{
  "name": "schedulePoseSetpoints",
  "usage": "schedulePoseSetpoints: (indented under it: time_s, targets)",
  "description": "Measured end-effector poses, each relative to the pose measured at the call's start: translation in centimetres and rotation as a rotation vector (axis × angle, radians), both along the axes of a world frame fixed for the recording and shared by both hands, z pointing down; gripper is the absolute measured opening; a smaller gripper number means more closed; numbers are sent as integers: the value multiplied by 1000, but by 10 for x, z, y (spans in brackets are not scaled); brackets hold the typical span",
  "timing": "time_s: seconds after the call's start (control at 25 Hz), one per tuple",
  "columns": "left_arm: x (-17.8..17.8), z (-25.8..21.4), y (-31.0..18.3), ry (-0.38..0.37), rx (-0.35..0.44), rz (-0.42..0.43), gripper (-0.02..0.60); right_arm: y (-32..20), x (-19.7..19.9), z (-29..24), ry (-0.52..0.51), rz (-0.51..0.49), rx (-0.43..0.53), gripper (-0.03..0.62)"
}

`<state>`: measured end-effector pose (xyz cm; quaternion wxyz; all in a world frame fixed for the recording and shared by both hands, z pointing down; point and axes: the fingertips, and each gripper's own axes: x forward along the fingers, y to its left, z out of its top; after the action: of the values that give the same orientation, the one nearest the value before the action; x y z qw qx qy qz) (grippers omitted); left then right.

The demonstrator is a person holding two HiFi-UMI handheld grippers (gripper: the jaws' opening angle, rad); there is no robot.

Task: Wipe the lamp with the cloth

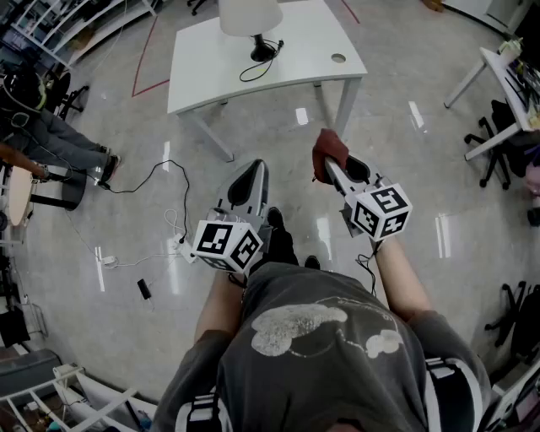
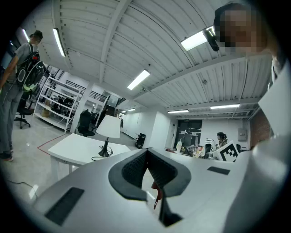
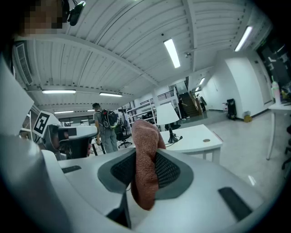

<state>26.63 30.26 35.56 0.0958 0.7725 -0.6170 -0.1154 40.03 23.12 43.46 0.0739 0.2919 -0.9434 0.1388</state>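
While the lamp (image 1: 251, 17) stands well ahead, the right tongs (image 1: 327, 169) pinch the cloth (image 1: 330, 150) ready; the left tongs (image 1: 253, 175) sit pressed together.

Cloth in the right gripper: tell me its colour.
Reddish brown, like rust or terracotta; the cloth shows best in the right gripper view.

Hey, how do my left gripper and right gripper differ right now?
The right gripper is shut on the reddish-brown cloth; the left gripper holds nothing. The left gripper's jaws meet, while the right gripper's are parted by the cloth. Both point toward the lamp on the white table, short of it.
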Motion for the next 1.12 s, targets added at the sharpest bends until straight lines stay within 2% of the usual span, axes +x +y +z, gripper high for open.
schedulePoseSetpoints:
  time_s: [0.28, 0.44, 0.68, 0.88, 1.12]
  targets:
    - [-35, 3, -48, 6, 18, 15, 8, -44, -31, -11, 13, 0, 58, 97]
    - [-62, 9, -90, 45, -4, 43, 8, -83, -57, -6, 33, 17, 43, 97]
    - [-103, 0, -147, 44, -4, 60, 8, -142, -100, -12, 52, 39, 20, 97]
    - [-131, -7, -186, 12, -2, 92, 8, -178, -136, -21, 48, 56, 17, 97]
    - [-160, -9, -221, 54, 21, 119, 8, -210, -170, -27, 69, 80, 28, 97]
